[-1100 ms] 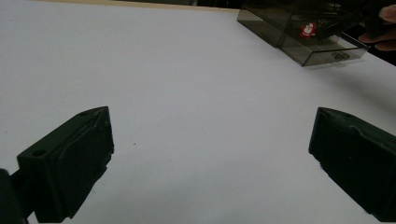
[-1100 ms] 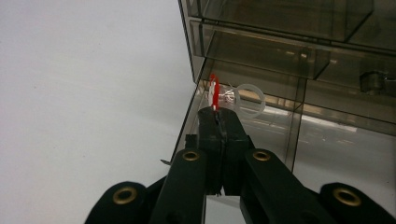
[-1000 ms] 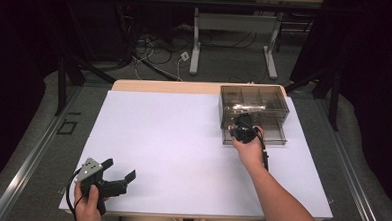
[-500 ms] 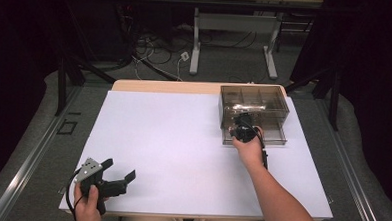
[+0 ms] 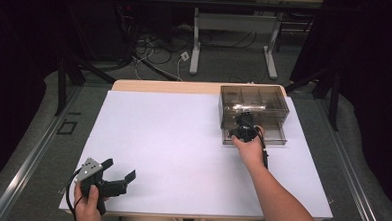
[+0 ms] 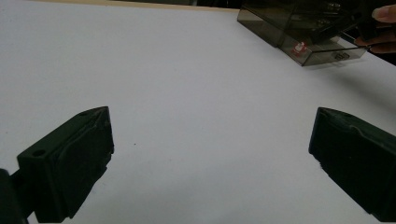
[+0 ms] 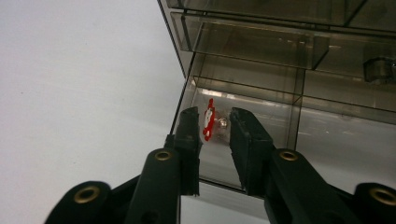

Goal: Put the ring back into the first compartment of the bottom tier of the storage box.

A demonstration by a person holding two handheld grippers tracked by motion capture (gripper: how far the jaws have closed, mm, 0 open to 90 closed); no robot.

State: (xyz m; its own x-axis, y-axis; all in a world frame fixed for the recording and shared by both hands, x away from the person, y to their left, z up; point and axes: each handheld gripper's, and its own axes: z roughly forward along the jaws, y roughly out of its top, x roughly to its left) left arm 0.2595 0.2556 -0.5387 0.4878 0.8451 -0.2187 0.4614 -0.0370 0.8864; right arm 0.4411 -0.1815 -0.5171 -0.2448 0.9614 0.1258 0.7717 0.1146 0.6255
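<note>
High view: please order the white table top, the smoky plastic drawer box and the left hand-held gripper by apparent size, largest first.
1. white table top
2. smoky plastic drawer box
3. left hand-held gripper

The gripper is nearer the camera, yet it looks smaller than the box.

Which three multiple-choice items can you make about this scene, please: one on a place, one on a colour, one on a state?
1. Where on the table does the smoked clear drawer box stand?
A. far right part
B. near left corner
C. centre

2. What colour is the small object in the open bottom drawer?
A. blue and yellow
B. red and white
C. green

3. How do the jaws of the left gripper stand?
A. shut on a pen
B. shut on nothing
C. wide open, holding nothing

Key: 1 A, the high view shows the box at the far right. 2 B, the right gripper view shows red and white. 3 C, the left gripper view shows the jaws far apart over bare table.
</note>
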